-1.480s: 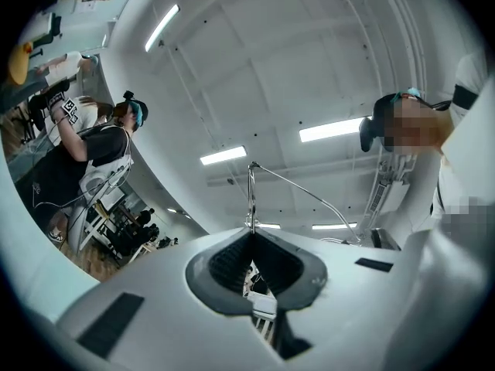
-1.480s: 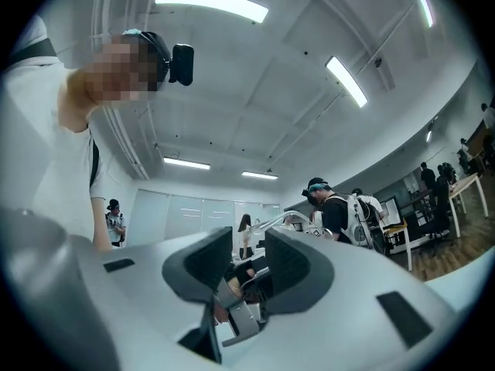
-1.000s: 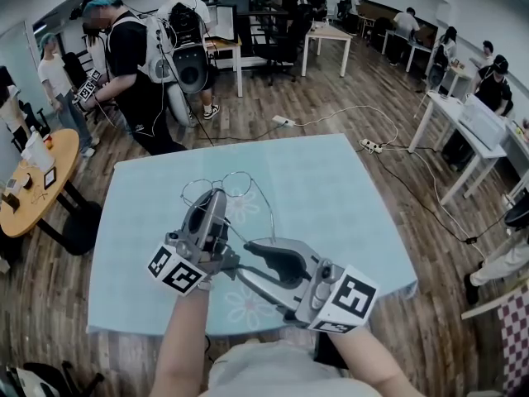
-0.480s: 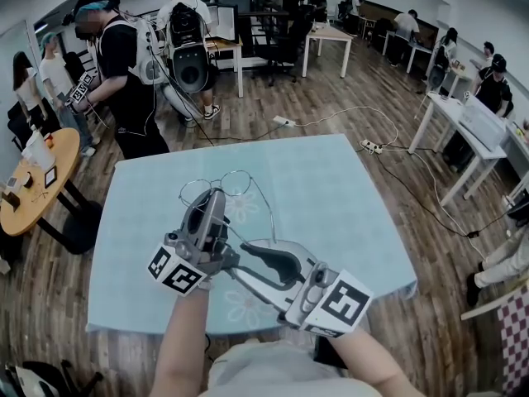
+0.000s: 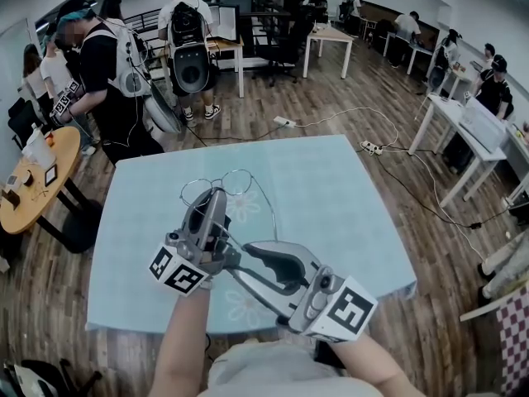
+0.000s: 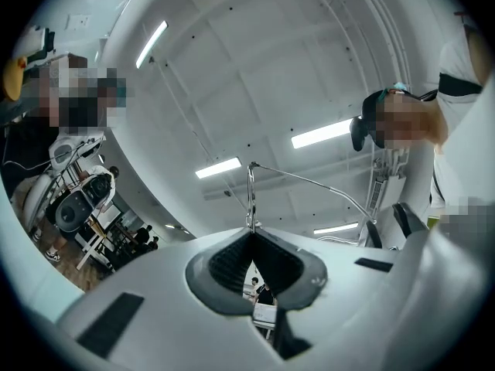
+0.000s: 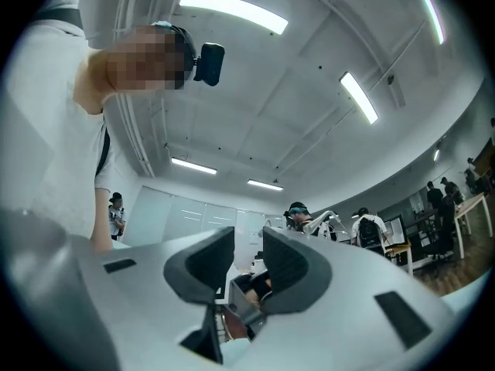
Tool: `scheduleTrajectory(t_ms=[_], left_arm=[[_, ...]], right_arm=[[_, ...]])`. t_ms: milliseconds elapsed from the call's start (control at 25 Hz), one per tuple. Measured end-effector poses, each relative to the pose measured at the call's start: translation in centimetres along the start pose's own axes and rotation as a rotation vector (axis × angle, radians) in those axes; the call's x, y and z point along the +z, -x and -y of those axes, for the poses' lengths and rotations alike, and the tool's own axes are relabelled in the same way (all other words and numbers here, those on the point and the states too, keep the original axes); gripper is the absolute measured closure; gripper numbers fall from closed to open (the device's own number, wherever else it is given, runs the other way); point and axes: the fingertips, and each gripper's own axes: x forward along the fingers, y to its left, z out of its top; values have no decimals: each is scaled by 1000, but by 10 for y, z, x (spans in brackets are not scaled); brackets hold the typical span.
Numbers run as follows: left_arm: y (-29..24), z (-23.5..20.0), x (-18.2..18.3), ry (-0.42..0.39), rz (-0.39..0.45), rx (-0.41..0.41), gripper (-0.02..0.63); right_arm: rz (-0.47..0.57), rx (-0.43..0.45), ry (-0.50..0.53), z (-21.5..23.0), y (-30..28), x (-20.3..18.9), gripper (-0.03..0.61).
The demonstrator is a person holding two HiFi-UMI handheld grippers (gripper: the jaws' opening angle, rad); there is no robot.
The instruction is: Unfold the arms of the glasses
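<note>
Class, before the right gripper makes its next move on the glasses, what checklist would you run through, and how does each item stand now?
1. Left gripper grips the glasses: ok, jaws shut on the thin frame.
2. Right gripper free to grasp: ok, jaws apart, though they have just been closing; nothing shows between them.
3. One arm swung out from the frame: ok.
4. Second arm unfolded: cannot tell.
5. Right gripper lined up on an arm: cannot tell.
</note>
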Motion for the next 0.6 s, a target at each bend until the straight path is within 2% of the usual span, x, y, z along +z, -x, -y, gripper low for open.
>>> scheduleTrajectory(t_ms=[320,600], left_arm=[[0,-3,-4,-57,-30,28,604],[-2,4,1,-47,-1,-13,604]], right_arm=[[-45,93,39,-27,-15,-5,468],[-66,134,64,-40,-19,-8,468]])
